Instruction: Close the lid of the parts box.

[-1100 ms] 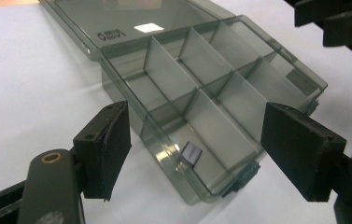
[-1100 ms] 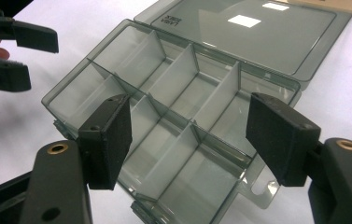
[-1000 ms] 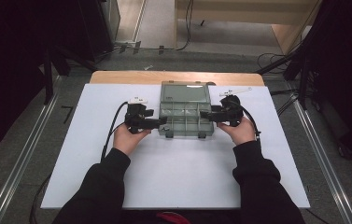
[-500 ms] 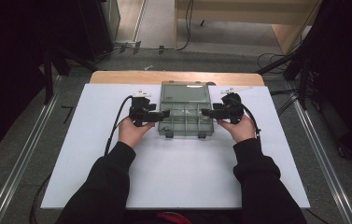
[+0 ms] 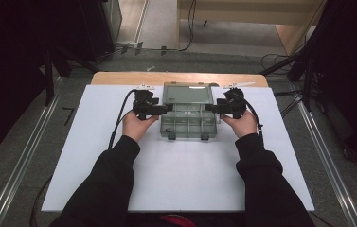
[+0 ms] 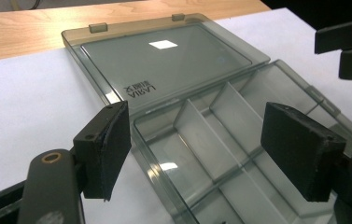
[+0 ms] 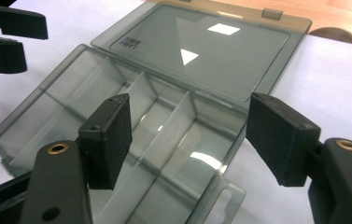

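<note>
A white sheet (image 5: pixel 181 175) covers a wooden table (image 5: pixel 119 78), with metal rails (image 5: pixel 20 165) along the grey floor (image 5: pixel 157 19).

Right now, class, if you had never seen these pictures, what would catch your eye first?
A smoky clear plastic compartment box lies open in the middle of the white table, its flat lid folded back toward the far edge. The left gripper and right gripper, jaws open, flank its two ends. Its compartments look empty.

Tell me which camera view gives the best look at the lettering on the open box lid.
The left gripper view: the lettering on the lid is large and near. In the right gripper view it is smaller and blurred; from the high view it is too small to see.
</note>
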The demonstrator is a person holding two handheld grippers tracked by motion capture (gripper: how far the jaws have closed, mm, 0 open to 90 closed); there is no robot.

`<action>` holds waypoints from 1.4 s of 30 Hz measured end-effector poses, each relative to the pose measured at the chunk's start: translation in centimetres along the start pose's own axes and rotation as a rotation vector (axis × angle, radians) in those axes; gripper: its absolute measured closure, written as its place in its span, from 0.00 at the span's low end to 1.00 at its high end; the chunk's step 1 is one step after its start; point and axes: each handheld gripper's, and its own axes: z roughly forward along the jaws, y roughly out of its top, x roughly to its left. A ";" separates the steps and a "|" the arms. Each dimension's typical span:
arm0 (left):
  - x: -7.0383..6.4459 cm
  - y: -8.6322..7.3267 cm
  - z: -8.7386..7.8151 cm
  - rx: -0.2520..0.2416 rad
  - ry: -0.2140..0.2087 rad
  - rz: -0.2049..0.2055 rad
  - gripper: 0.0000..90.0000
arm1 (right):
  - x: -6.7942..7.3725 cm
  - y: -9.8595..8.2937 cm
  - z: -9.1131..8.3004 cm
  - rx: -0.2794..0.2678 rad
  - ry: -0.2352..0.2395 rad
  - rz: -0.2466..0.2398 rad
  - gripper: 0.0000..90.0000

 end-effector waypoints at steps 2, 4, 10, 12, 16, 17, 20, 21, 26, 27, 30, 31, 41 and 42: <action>0.2 0.1 0.4 -0.006 0.007 0.000 0.27 | -0.2 0.2 0.1 -0.004 -0.006 0.006 0.34; 0.4 0.1 0.7 -0.012 0.009 -0.012 0.27 | -0.4 0.4 0.3 -0.006 -0.012 0.012 0.34; 0.8 0.8 1.3 0.000 0.029 -0.017 0.27 | -0.9 1.0 1.3 -0.001 -0.037 0.009 0.34; 0.9 0.9 1.5 -0.004 0.034 -0.016 0.27 | -1.1 1.2 1.5 -0.003 -0.042 0.018 0.34; 1.1 1.3 1.9 0.008 0.044 -0.021 0.27 | -1.4 1.6 1.8 -0.004 -0.049 0.030 0.34; 1.2 1.4 2.0 0.015 0.044 -0.023 0.27 | -1.5 1.8 1.9 -0.005 -0.052 0.035 0.34; 1.4 1.8 2.2 0.016 0.051 -0.024 0.27 | -1.6 1.9 2.0 -0.014 -0.039 0.055 0.34; 1.4 1.9 2.3 0.011 0.055 -0.024 0.27 | -1.6 2.0 2.1 -0.017 -0.041 0.053 0.34; 1.6 2.4 2.9 0.020 0.063 -0.019 0.27 | -2.0 2.3 2.6 -0.011 -0.051 0.066 0.34; 1.7 2.5 3.0 0.022 0.062 -0.019 0.27 | -2.1 2.3 2.7 -0.010 -0.054 0.065 0.34; 1.9 2.7 3.4 0.027 0.076 -0.014 0.27 | -2.3 2.6 3.0 -0.013 -0.067 0.065 0.34; 1.9 2.8 3.5 0.033 0.078 -0.016 0.27 | -2.4 2.6 3.1 -0.016 -0.070 0.069 0.34; 2.6 3.0 5.1 0.046 0.115 -0.023 0.27 | -2.8 3.2 4.4 -0.017 -0.101 0.063 0.34; 2.6 3.0 5.2 0.046 0.118 -0.017 0.27 | -2.8 3.2 4.6 -0.016 -0.102 0.063 0.34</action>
